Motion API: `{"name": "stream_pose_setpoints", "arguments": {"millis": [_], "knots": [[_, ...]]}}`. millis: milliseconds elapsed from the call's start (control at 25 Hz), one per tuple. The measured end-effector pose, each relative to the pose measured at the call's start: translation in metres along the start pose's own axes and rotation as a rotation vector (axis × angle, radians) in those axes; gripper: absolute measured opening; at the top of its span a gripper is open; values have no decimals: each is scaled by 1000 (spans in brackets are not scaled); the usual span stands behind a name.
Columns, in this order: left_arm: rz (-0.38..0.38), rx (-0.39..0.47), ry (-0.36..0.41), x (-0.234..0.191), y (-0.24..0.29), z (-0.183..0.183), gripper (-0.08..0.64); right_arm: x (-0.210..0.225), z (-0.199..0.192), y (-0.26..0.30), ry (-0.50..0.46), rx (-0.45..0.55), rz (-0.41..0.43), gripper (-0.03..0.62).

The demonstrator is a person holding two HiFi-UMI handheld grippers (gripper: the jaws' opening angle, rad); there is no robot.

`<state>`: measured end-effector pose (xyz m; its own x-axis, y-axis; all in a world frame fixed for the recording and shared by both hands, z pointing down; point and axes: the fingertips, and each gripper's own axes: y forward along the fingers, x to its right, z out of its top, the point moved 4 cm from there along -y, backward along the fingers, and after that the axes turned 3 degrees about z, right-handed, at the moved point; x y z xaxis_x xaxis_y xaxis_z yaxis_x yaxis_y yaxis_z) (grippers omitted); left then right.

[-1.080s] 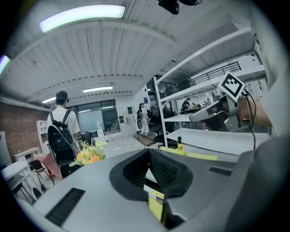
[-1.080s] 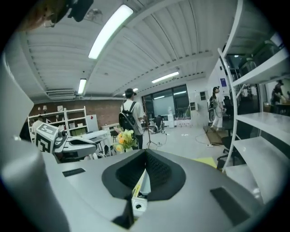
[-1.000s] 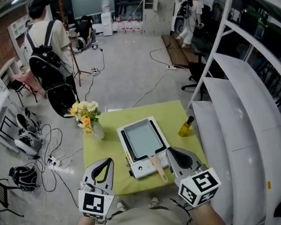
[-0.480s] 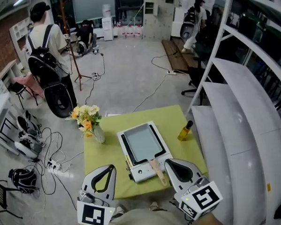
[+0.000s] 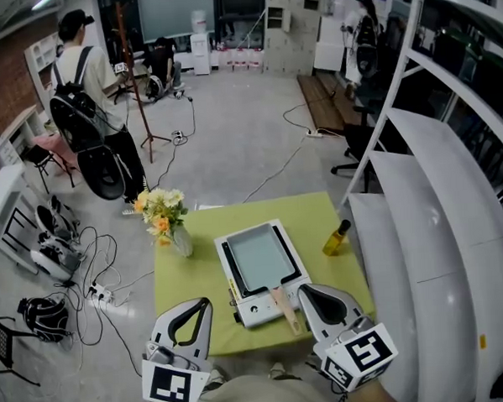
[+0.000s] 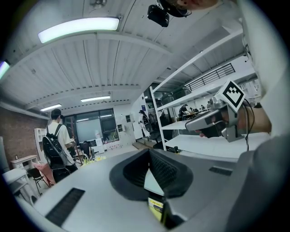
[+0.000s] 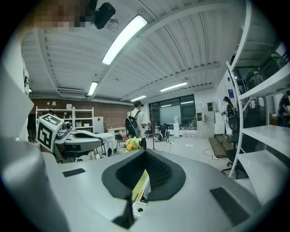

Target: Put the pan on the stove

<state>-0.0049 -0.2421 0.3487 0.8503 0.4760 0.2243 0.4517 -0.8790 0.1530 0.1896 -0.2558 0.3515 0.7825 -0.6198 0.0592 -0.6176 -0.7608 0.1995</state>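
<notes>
The biggest thing here is the white shelving (image 5: 436, 195) down the right side, then the one green table (image 5: 184, 283) in front of the person. On it sits one stove (image 5: 255, 307), and the one pan (image 5: 259, 256), flat and rectangular, already lies squarely on top of it with its wooden handle (image 5: 284, 308) pointing back over the stove's front edge. Over the last second almost nothing on the table has changed: pan, stove and everything beside them lie just as they did, and only the view has drifted a little, while a bystander with a backpack (image 5: 82, 87) has stepped further off across the floor. That suggests the placing is finished and no step is left, with both tools simply held back. There are two of them. The left gripper (image 5: 205, 304) hangs at the table's near edge, left of the stove, jaws pressed together on nothing. The right gripper (image 5: 305, 292) is just beside the handle's tip but apart from it, also fully closed and empty. Smaller things: one vase of flowers (image 5: 164, 213) at the far left corner and one yellow bottle (image 5: 336, 238) near the right edge, both well clear of the stove. A second person (image 5: 364, 22) stands far back; a third may be seated by the windows, too small to be sure.
</notes>
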Motion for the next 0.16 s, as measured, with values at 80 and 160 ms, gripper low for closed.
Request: {"name": "stream_pose_setpoints", "arguments": {"millis": [80, 160], "knots": [[-2, 0, 6, 1, 1, 0, 6, 2, 0, 0, 0, -1, -2, 5], [-3, 0, 12, 2, 2, 1, 6, 4, -1, 1, -1, -2, -4, 5]]}}
